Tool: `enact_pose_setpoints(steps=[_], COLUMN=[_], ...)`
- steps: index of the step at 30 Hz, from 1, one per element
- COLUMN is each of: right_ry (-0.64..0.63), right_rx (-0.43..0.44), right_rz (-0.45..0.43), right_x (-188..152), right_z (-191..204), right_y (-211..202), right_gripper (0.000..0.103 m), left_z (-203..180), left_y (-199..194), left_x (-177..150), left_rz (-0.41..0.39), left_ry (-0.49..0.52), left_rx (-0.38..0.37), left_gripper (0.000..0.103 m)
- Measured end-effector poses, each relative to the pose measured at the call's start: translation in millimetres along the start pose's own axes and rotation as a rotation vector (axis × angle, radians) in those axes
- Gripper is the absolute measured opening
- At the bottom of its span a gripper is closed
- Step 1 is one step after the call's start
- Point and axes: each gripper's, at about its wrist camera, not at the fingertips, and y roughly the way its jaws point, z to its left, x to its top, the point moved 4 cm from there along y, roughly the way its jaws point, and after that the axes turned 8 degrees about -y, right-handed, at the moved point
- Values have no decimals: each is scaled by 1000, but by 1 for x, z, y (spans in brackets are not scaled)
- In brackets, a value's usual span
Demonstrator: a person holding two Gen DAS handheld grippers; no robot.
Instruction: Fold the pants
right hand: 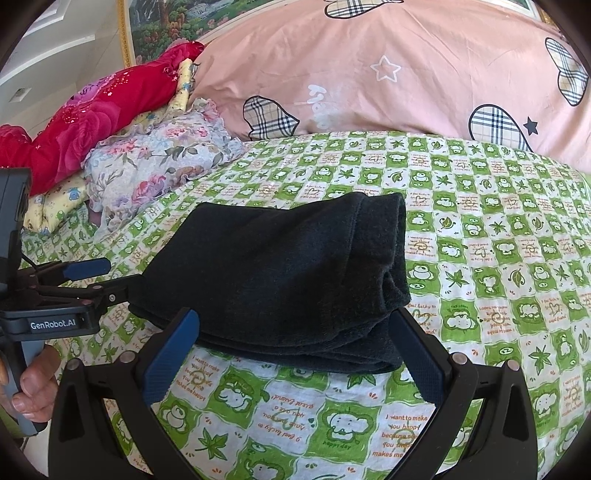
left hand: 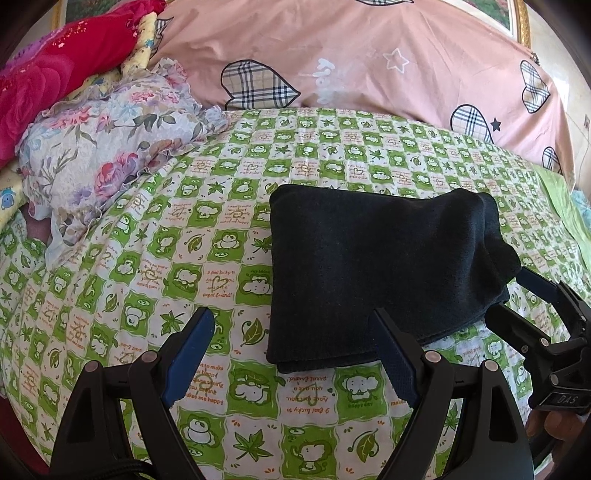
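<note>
The dark pants [left hand: 373,262] lie folded into a thick rectangular bundle on the green checked bedsheet [left hand: 207,266]. My left gripper [left hand: 295,328] is open and empty, just in front of the bundle's near left corner. My right gripper [right hand: 295,328] is open and empty, its jaws standing either side of the bundle's [right hand: 288,273] near edge without gripping it. The right gripper also shows in the left wrist view [left hand: 532,295] at the bundle's right side. The left gripper shows in the right wrist view [right hand: 88,273] at the bundle's left side.
A large pink quilt [left hand: 369,55] with plaid hearts lies along the back of the bed. A floral cloth [left hand: 110,147], a red blanket [left hand: 48,77] and a yellow cloth are heaped at the back left. A framed picture [right hand: 166,22] hangs behind.
</note>
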Motion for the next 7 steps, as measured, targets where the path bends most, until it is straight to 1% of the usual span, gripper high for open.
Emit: enact_pose_setpoints(steps=[7], right_ry=[3], right_rx=[5], right_rz=[-1], right_x=[1], right_z=[-1], right_y=[0], right_gripper=[102], left_z=[-5], left_y=[0], left_x=[-1], left_rz=[6], left_ry=[11], left_rx=[2], left_gripper=[86])
